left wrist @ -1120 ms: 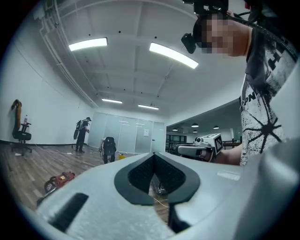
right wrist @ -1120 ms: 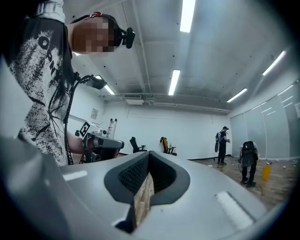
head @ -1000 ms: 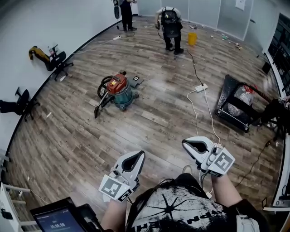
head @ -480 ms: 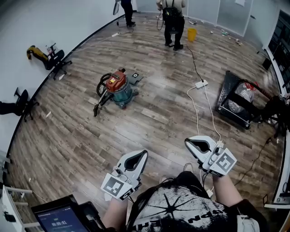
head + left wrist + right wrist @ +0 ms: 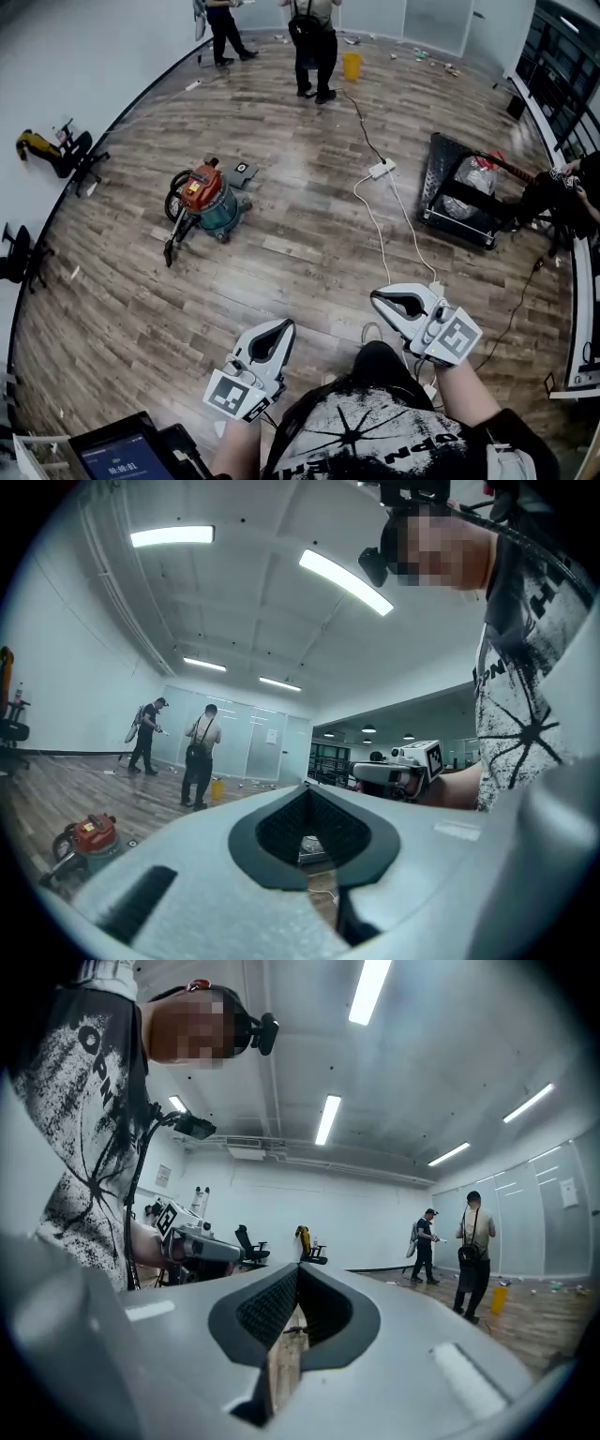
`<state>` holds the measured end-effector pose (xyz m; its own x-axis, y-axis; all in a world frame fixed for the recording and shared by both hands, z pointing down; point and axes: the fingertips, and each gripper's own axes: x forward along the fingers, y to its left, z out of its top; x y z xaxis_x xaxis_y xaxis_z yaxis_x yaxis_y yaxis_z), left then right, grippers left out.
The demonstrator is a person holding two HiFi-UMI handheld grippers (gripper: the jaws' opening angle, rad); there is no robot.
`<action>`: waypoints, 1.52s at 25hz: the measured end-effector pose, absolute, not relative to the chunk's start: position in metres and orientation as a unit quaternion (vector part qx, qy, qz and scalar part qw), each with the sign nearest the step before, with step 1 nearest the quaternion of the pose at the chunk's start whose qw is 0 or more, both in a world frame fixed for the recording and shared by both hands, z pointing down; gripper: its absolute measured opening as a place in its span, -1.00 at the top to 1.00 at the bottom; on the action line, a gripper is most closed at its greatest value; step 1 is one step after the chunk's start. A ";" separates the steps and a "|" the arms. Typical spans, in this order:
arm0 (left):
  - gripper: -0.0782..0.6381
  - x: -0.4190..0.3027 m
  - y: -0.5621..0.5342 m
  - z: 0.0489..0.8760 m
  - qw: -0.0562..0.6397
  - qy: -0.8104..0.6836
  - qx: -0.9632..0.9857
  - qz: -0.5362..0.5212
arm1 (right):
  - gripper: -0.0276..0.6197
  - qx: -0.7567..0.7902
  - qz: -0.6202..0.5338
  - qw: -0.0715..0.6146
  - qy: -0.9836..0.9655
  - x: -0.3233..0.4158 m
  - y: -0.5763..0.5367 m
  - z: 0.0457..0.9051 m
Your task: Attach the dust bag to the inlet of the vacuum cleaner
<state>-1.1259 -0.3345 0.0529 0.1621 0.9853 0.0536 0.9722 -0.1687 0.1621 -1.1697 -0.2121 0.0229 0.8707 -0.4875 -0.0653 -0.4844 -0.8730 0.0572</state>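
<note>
Jaws of your left gripper (image 5: pixel 281 330) and right gripper (image 5: pixel 382 300) are clenched, empty; the vacuum cleaner (image 5: pixel 204 195) has drifted left in your view, still well apart, so attaching is not begun.

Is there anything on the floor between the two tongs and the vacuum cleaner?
Nothing visible. Only bare wood floor lies between the left tongs, the right tongs and the vacuum cleaner, which stands far ahead to the left. The white cable runs off to the right, outside that path.
</note>
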 end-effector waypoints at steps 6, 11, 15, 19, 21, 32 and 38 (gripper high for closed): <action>0.78 -1.101 -0.274 0.068 0.038 0.662 0.744 0.084 | 0.91 0.972 -0.034 0.022 -0.230 -1.146 -0.159 0.037; 0.78 -1.069 -0.208 0.068 0.033 0.671 0.735 0.086 | 0.91 0.972 -0.043 0.018 -0.230 -1.108 -0.100 0.039; 0.78 -1.041 -0.151 0.052 0.032 0.672 0.735 0.077 | 0.91 0.969 -0.053 0.025 -0.241 -1.072 -0.048 0.025; 0.78 -1.011 -0.103 0.045 0.034 0.663 0.745 0.069 | 0.91 0.965 -0.056 0.033 -0.254 -1.039 0.000 0.020; 0.78 -0.997 -0.083 0.042 0.037 0.656 0.751 0.066 | 0.91 0.964 -0.056 0.033 -0.260 -1.026 0.020 0.019; 0.78 -0.938 -0.004 0.047 0.029 0.625 0.777 0.074 | 0.91 0.952 -0.063 0.023 -0.297 -0.965 0.102 0.030; 0.78 -0.898 0.014 0.047 0.051 0.623 0.777 0.068 | 0.91 0.953 -0.051 0.012 -0.298 -0.934 0.110 0.047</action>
<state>-0.8979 0.0138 0.0474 0.2139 0.9760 0.0420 0.9620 -0.2179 0.1643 -0.9340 0.1103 0.0467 0.8177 -0.5685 -0.0907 -0.5661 -0.8226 0.0530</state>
